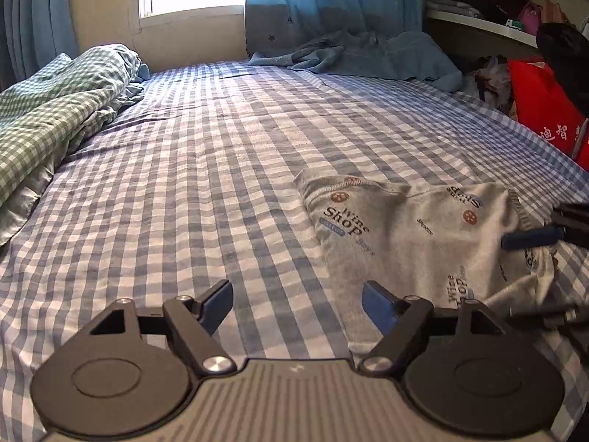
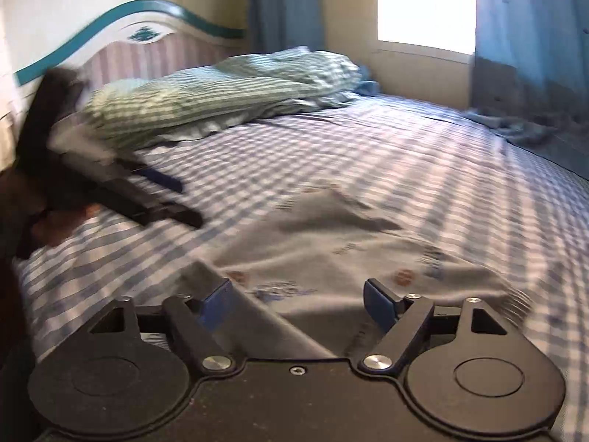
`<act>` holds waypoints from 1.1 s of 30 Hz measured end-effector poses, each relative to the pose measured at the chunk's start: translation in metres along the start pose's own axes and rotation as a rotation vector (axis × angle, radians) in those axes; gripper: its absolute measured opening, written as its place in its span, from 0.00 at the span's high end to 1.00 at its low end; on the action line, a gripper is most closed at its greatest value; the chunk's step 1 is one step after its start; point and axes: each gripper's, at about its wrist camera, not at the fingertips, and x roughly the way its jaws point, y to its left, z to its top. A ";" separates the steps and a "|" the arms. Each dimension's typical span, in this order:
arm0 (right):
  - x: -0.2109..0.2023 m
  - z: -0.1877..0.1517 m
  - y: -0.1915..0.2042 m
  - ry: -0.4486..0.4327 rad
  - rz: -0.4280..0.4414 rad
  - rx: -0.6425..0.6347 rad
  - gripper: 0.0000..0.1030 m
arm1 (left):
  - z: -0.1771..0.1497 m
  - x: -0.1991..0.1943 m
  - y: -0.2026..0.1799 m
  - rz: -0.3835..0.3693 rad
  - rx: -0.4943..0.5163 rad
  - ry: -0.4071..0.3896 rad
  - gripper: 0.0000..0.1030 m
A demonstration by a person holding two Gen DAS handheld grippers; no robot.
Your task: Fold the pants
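Note:
The pants (image 1: pixel 416 235) are small, grey-white, printed with "Wine Shop" words and brown dots. They lie bunched on the blue checked bed sheet (image 1: pixel 206 169). My left gripper (image 1: pixel 297 300) is open and empty, low over the sheet at the pants' left edge. In the left wrist view the right gripper (image 1: pixel 535 237) shows at the far right, over the pants. My right gripper (image 2: pixel 297 300) is open over the near end of the pants (image 2: pixel 331 254), with a grey fold of cloth between its fingers. The left gripper (image 2: pixel 176 199) shows at the left of that blurred view.
A green checked duvet (image 1: pixel 55 110) is heaped at the left. Blue clothes (image 1: pixel 368 53) lie at the far edge under blue curtains. A red bag (image 1: pixel 545 118) and shelves stand at the right. A headboard (image 2: pixel 121 37) is behind the duvet.

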 end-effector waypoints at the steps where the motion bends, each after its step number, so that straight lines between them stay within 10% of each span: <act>1: 0.004 0.004 0.008 0.005 0.030 -0.028 0.30 | 0.008 0.009 0.004 -0.015 -0.012 0.010 0.21; 10: 0.061 0.037 0.059 0.110 0.144 -0.279 0.65 | 0.058 0.096 0.029 -0.183 -0.073 0.156 0.42; 13: 0.078 0.043 0.066 0.174 0.159 -0.338 0.73 | 0.059 0.110 0.030 -0.255 -0.112 0.199 0.89; 15: 0.086 0.044 0.070 0.218 0.138 -0.372 0.86 | 0.060 0.110 0.026 -0.233 -0.110 0.204 0.96; 17: 0.088 0.046 0.073 0.233 0.141 -0.401 0.98 | 0.062 0.108 0.019 -0.198 -0.095 0.205 0.98; 33: 0.036 0.045 0.073 0.167 0.142 -0.500 0.99 | 0.098 0.062 -0.013 -0.199 -0.088 0.147 0.99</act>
